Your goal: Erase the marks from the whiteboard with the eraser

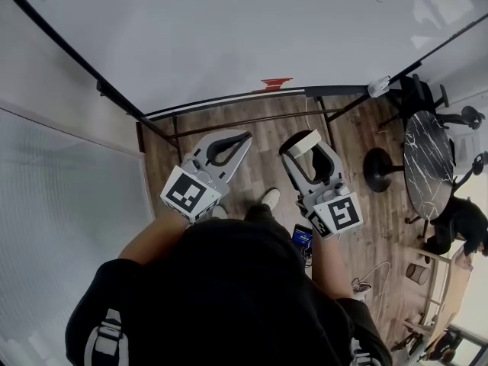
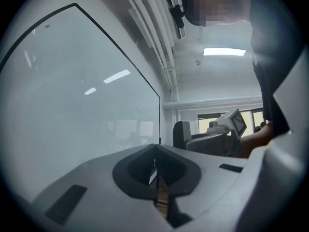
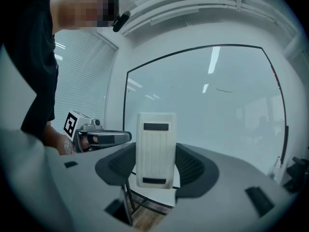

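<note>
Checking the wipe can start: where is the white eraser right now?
In the right gripper view's centre, the white rectangular plastic eraser is clamped in the right claw, facing the large whiteboard.

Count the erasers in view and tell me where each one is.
1: a white eraser clamped in the right gripper, held up before the whiteboard. No other shows.
</note>
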`<state>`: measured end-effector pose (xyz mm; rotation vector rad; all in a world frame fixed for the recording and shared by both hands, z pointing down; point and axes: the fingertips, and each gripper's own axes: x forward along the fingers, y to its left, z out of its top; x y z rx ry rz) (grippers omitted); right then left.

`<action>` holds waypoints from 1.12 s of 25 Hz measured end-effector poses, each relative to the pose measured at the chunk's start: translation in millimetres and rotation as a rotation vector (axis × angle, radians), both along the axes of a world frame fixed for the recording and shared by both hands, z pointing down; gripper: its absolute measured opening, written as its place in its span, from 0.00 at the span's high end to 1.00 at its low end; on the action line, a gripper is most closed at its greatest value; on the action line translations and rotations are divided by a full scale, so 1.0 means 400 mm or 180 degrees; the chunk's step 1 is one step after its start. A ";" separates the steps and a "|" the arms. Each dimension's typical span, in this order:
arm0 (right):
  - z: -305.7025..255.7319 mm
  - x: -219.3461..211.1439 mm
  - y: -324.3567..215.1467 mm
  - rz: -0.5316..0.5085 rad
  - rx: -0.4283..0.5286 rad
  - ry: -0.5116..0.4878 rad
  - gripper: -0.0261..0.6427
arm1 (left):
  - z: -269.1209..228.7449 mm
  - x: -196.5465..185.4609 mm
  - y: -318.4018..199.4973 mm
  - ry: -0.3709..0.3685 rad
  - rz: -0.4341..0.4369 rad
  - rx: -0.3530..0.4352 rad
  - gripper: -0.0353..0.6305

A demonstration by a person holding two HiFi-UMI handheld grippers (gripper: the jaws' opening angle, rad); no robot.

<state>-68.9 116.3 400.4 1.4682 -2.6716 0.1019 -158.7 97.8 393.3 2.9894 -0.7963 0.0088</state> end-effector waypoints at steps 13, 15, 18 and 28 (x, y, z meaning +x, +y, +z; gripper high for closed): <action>-0.049 0.267 -0.159 -0.0292 0.0149 -0.0086 0.59 | -0.054 0.294 -0.148 -0.0035 -0.0198 0.0107 0.94; -0.058 0.302 -0.174 -0.0385 0.0155 -0.0114 0.59 | -0.064 0.335 -0.164 -0.0033 -0.0249 0.0117 0.94; -0.059 0.350 -0.195 -0.0496 0.0151 -0.0134 0.59 | -0.067 0.389 -0.187 -0.0052 -0.0339 0.0132 0.94; -0.107 0.455 -0.315 -0.0481 0.0149 -0.0073 0.59 | -0.121 0.476 -0.287 -0.0128 -0.0536 0.0121 0.94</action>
